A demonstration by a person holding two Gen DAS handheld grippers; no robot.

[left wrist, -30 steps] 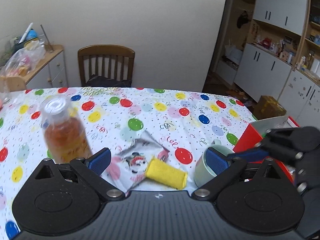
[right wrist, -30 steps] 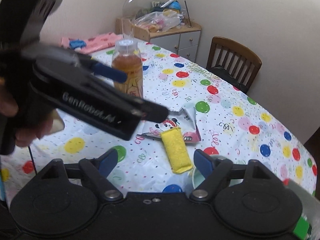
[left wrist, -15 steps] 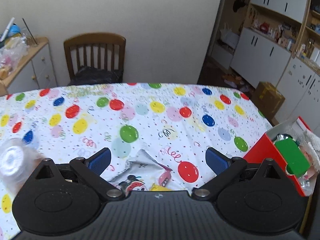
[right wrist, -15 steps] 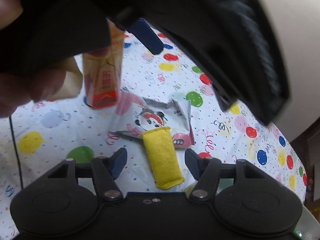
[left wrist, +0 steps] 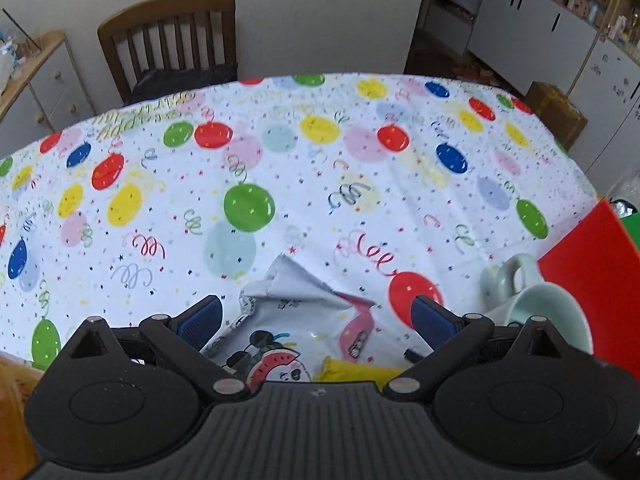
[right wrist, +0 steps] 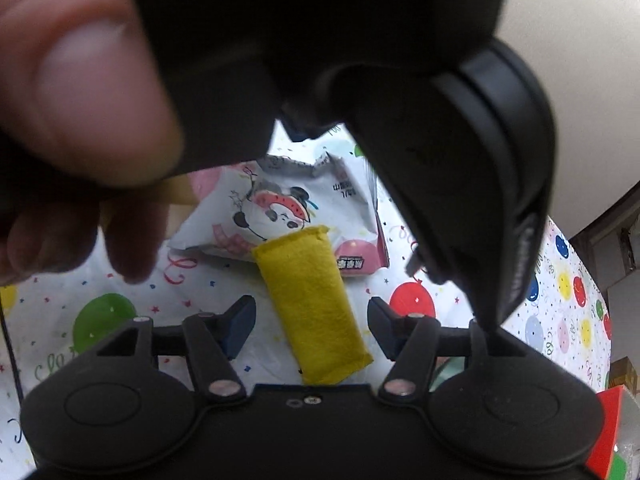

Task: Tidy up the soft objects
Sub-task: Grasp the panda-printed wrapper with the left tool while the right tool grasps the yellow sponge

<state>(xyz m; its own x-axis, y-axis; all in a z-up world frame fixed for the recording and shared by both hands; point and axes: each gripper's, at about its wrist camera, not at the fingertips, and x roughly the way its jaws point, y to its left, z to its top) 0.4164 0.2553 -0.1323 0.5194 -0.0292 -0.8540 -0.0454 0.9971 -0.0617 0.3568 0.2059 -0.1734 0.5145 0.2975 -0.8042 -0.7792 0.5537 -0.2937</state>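
Both grippers point down at the balloon-print tablecloth (left wrist: 280,152). Right gripper (right wrist: 311,320), at the bottom centre of its view, has its jaws part open and has just been closing them; the yellow pouch (right wrist: 316,308) lies on the cloth between the pads, with a gap on each side, so nothing is gripped. Left gripper (left wrist: 316,316) stands wide open at the bottom of its view, holding nothing, over a white snack packet (left wrist: 296,320) with a cartoon panda. One end of the pouch (left wrist: 356,372) peeks out at the lower centre, just under the gripper body. In the right view the pouch's far end overlaps the packet (right wrist: 280,204). Above that, the left gripper's black body and the hand (right wrist: 80,92) holding it fill the upper frame, blurred. At lower right in the left view a pale green mug (left wrist: 536,300) stands just beside a red box (left wrist: 592,276). Beyond the table, upper left, is a wooden chair (left wrist: 168,36); white cabinets (left wrist: 532,20) fill the upper right.
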